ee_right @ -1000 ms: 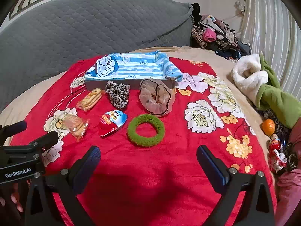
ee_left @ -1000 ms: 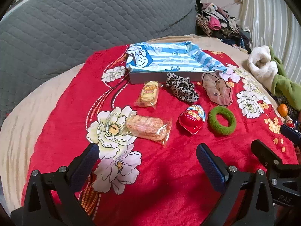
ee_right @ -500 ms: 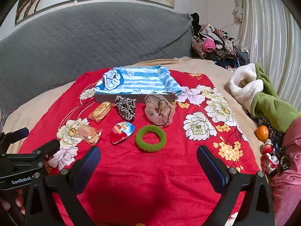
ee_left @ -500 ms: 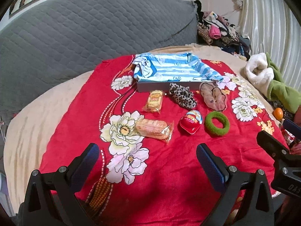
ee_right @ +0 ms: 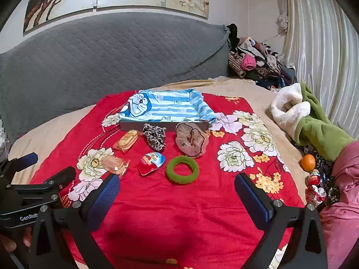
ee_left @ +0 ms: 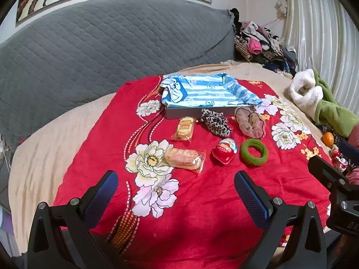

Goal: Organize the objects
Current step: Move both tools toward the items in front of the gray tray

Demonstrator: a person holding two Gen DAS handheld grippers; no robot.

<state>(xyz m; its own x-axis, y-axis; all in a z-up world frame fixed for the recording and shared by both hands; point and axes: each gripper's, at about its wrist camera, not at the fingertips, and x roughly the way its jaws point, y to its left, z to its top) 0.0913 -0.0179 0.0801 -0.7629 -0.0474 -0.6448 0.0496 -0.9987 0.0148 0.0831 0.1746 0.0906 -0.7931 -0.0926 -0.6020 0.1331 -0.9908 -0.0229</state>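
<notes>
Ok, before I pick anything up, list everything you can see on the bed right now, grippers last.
Blanket: 1, red with white flowers, spread over the bed.
Tray: 1, grey, lined with blue-striped cartoon cloth, far end of blanket.
Snack packs: 2, clear wrappers, orange-brown; one near the tray, one nearer, on a flower.
Leopard scrunchie: 1, against tray front.
Brown scrunchie: 1, sheer, right of leopard one.
Green scrunchie: 1, fuzzy ring, nearest.
Toy egg: 1, red and white, left of green scrunchie.
Orange fruit: 1, off blanket's right edge.
Left gripper: open, empty.
Right gripper: open, empty.
</notes>
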